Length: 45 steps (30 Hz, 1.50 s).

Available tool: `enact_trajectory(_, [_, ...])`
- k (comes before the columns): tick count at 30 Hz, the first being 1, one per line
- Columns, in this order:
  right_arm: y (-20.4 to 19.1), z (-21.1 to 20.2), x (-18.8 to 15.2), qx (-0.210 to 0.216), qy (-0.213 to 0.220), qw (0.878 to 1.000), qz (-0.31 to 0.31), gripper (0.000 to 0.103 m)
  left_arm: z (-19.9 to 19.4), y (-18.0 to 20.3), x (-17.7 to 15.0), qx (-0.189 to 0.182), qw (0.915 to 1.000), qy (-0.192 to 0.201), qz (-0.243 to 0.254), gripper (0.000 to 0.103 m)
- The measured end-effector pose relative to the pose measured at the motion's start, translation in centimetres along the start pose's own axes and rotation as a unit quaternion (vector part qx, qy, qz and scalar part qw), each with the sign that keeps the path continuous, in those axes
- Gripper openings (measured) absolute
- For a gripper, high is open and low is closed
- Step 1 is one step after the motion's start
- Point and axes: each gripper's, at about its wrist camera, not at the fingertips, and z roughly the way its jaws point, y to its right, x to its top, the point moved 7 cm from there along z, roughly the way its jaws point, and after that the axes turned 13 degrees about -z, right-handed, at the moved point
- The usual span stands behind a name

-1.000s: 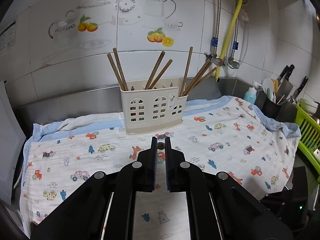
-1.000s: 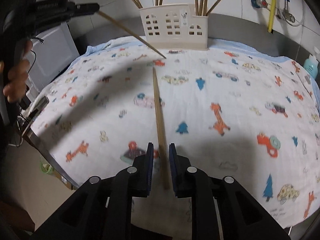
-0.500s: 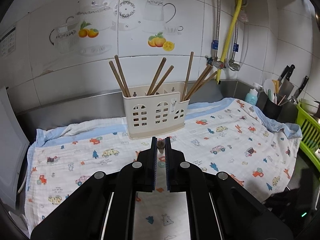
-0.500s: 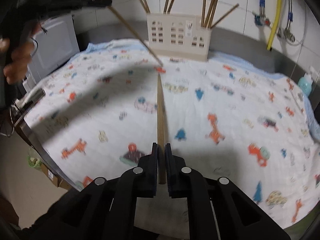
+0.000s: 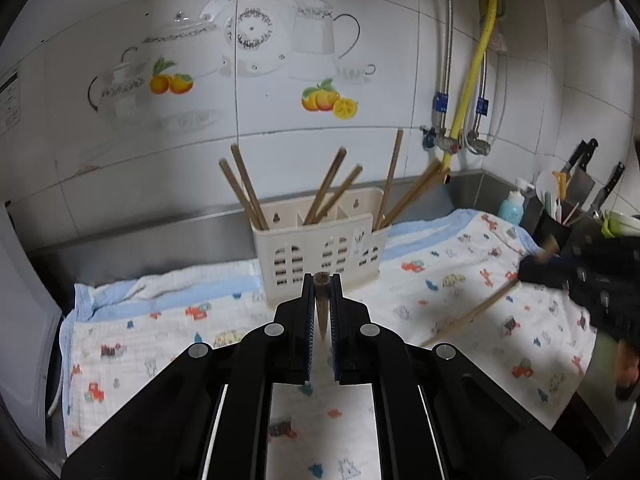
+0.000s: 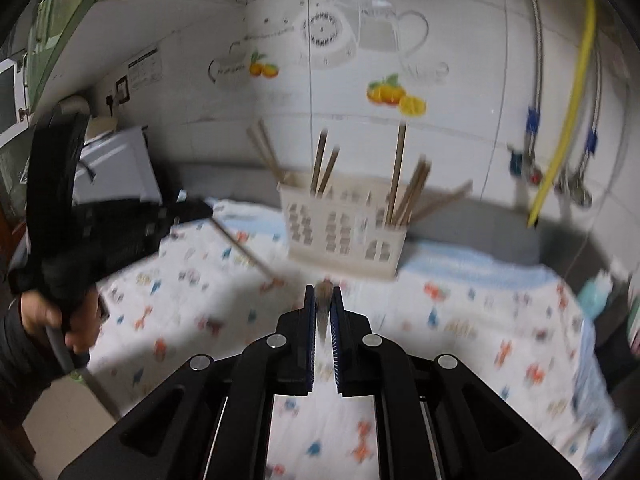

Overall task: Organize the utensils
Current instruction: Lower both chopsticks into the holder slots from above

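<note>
Above the cloth-covered desk (image 5: 460, 280): each tool, left (image 5: 321, 304) and right (image 6: 323, 308), pinches one chopstick; holder (image 5: 320, 252) already keeps nine or so.

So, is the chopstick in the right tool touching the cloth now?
Apart. In the left wrist view the right tool holds its chopstick slanting in the air, its lower tip clear above the cloth.

White tiled wall (image 5: 280, 20) far side, teapot and orange decals (image 5: 328, 100). Yellow hose (image 5: 476, 80) and braided metal pipes (image 5: 448, 60) far right. Steel counter backsplash (image 5: 140, 236) under the tiles. Knives (image 5: 580, 168) and blue bottle (image 5: 511, 206) in right corner. White appliance (image 6: 116, 168) far left.
</note>
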Motion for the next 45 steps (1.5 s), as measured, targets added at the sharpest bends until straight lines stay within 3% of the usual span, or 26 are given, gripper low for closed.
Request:
enact_trajectory(11, [4.2, 0.4, 10.0, -0.034, 0.033, 0.999, -0.021, 0.007, 0.2, 0.7, 6.2, -0.003, 0.9993, 0.036, 0.01, 0.006])
enact_trajectory(23, [8.0, 2.0, 16.4, -0.072, 0.071, 0.995, -0.012, 0.007, -1.8, 3.3, 15.1, -0.011, 0.9928, 0.116, 0.028, 0.006])
enact_trajectory(34, [9.6, 5.0, 16.8, -0.084, 0.06, 0.995, -0.011, 0.007, -0.3, 4.0, 20.0, -0.004, 0.9881, 0.151, 0.027, 0.006])
enact_trajectory(45, [9.3, 8.9, 14.3, -0.066, 0.02, 0.998, -0.01, 0.007, 4.4, 1.9, 18.4, 0.015, 0.9919, 0.127, 0.0, 0.006])
